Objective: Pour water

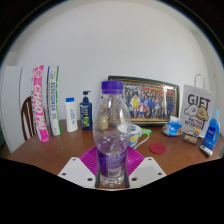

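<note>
A clear plastic water bottle with a purple cap and a purple label stands upright between my fingers, filling the gap. My gripper is shut on the bottle, with both magenta pads pressed against its sides near the label. A pale green mug sits on the wooden table just behind the bottle, partly hidden by it. A red bottle cap lies on the table to the right of the mug.
Along the back wall stand a framed group photo, upright books, a white bottle and a dark blue bottle. At the right are a white gift bag, a blue cup and a blue pouch.
</note>
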